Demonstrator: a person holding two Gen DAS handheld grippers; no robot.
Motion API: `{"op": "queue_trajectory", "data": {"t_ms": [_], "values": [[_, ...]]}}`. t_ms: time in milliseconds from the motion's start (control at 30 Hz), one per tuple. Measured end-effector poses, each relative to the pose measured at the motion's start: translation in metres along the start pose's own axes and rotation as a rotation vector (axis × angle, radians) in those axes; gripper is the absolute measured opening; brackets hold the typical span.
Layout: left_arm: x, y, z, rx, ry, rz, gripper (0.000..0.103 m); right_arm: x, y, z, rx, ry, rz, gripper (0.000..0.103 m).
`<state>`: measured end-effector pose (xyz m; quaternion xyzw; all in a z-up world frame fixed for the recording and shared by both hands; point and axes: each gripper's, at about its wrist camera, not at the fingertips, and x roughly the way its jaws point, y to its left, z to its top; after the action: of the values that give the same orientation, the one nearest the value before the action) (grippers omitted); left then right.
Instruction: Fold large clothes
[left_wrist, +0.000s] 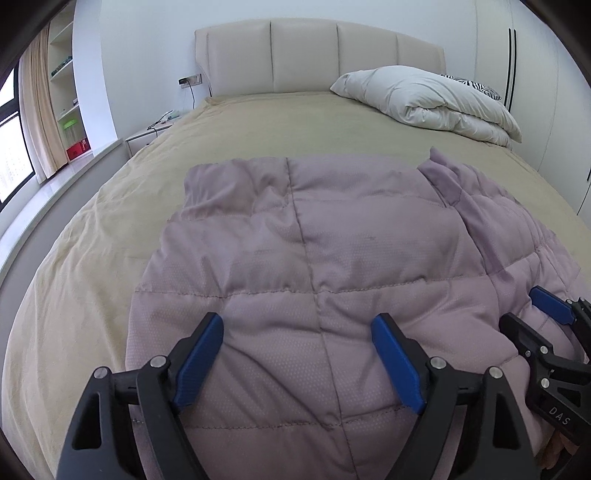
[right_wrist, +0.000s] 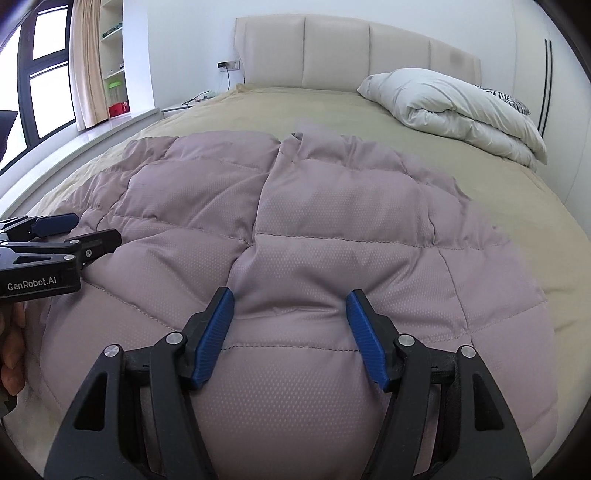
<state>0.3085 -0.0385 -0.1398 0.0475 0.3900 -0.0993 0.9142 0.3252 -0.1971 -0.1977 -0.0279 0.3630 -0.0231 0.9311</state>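
A large lilac quilted down garment (left_wrist: 332, 258) lies spread on the beige bed, and it also fills the right wrist view (right_wrist: 314, 221). My left gripper (left_wrist: 297, 325) is open, its blue fingers (left_wrist: 201, 358) straddling the near bulge of the fabric. My right gripper (right_wrist: 290, 302) is open too, its blue fingers (right_wrist: 364, 336) either side of a puffed panel. The right gripper shows at the right edge of the left wrist view (left_wrist: 550, 302); the left gripper shows at the left edge of the right wrist view (right_wrist: 55, 225). Neither holds fabric.
The bed's beige cover (left_wrist: 258, 122) stretches to a padded headboard (left_wrist: 317, 55). A folded white duvet (left_wrist: 432, 99) with a zebra-print pillow lies at the far right. A bedside table (left_wrist: 147, 136), window sill and shelves stand to the left.
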Motion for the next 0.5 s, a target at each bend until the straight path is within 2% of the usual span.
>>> {"op": "queue_trajectory", "data": {"t_ms": [100, 200, 267, 333, 367, 467, 500], "values": [[-0.001, 0.002, 0.000, -0.002, -0.003, -0.008, 0.086, 0.003, -0.005, 0.002, 0.009, 0.006, 0.006, 0.064], [-0.015, 0.010, 0.001, -0.032, -0.010, -0.035, 0.086, -0.011, -0.016, 0.018, 0.048, 0.049, 0.053, 0.064], [-0.029, 0.017, -0.004, -0.049, -0.028, -0.029, 0.084, -0.032, -0.031, 0.024, 0.091, -0.004, 0.060, 0.064], [-0.036, 0.024, -0.009, -0.065, -0.046, -0.007, 0.084, -0.050, -0.050, 0.024, 0.142, -0.067, 0.010, 0.065], [-0.035, 0.026, -0.013, -0.066, -0.043, -0.003, 0.085, -0.051, -0.059, 0.022, 0.163, -0.061, -0.006, 0.065], [-0.024, 0.024, -0.020, -0.054, -0.023, -0.006, 0.086, -0.016, -0.070, 0.006, 0.137, 0.102, -0.011, 0.066], [-0.019, 0.023, -0.020, -0.055, -0.014, -0.007, 0.086, -0.015, -0.069, 0.001, 0.111, 0.069, -0.008, 0.067]]}}
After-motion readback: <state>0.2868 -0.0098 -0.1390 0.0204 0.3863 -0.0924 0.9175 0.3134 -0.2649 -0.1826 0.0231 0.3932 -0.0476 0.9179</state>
